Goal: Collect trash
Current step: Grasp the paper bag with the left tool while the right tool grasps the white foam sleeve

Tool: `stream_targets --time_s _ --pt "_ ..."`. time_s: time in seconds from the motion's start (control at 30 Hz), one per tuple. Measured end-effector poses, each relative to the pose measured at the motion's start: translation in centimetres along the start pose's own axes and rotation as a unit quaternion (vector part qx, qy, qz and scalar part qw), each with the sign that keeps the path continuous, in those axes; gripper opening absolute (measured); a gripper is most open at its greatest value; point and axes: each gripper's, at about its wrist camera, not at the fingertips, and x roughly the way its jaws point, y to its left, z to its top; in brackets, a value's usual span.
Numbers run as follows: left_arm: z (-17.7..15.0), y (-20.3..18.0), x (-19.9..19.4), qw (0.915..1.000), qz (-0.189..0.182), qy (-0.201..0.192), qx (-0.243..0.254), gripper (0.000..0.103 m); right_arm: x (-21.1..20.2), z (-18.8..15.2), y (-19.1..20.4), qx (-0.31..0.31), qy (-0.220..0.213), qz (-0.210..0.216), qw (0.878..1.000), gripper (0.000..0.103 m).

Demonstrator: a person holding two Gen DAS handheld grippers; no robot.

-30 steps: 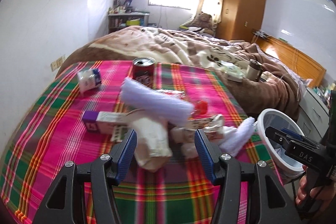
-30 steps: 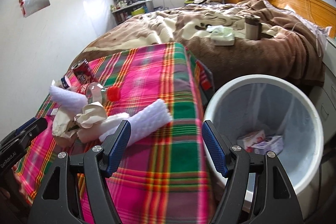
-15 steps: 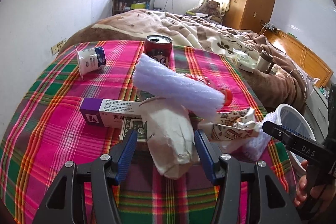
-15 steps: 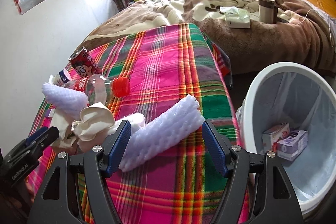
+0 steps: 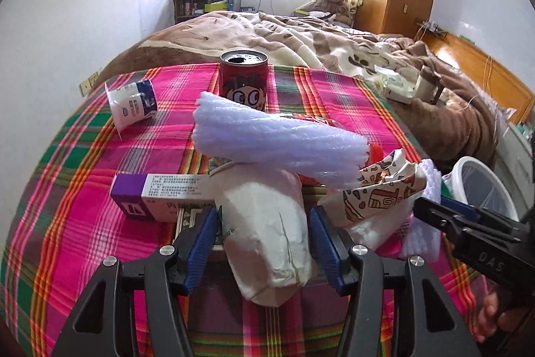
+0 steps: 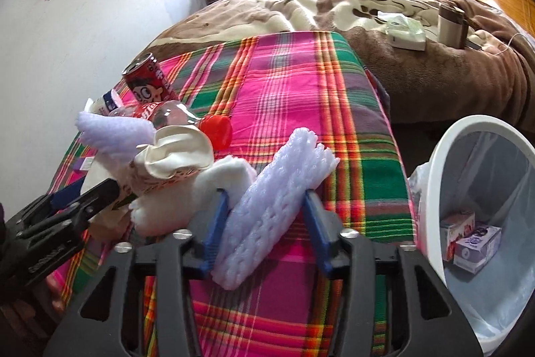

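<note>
On the plaid tablecloth (image 5: 67,223) lies a heap of trash. A crumpled paper bag (image 5: 267,243) sits between the blue pads of my left gripper (image 5: 264,213). The pads flank it closely with no visible squeeze. My right gripper (image 6: 265,194) is closing on a white foam roll (image 6: 277,189), and both pads touch its sides. A second foam roll (image 5: 277,146), a patterned wrapper (image 5: 378,193), a purple box (image 5: 150,199), a red can (image 5: 243,79), a yogurt cup (image 5: 132,102) and a red-capped bottle (image 6: 167,112) lie around.
A white bin (image 6: 444,163) with a plastic liner stands right of the table and holds two small boxes (image 6: 468,240). Behind the table is a bed with a brown blanket (image 5: 334,46), a tissue pack and a tumbler on it. A white wall runs along the left.
Both grippers have moved forward and down toward the heap. The left one now has the paper bag between its fingers. The right one has narrowed onto the foam roll.
</note>
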Motion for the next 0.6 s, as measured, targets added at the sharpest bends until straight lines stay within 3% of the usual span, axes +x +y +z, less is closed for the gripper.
stream_targets --time_s 0.13,0.3,0.6 --pt "0.0 0.0 0.0 1.0 -0.001 -0.002 -0.003 0.057 -0.3 0.0 0.0 -0.007 -0.004 0.002 1.0 0.034" --pt "-0.1 0.7 -0.2 0.9999 -0.001 -0.004 -0.015 0.053 -0.6 0.0 0.0 -0.008 -0.008 0.01 1.0 0.031" --pt "-0.8 1.1 -1.3 0.9994 -0.003 -0.015 -0.03 0.038 -1.6 -0.4 0.5 -0.022 -0.02 0.015 0.999 0.028"
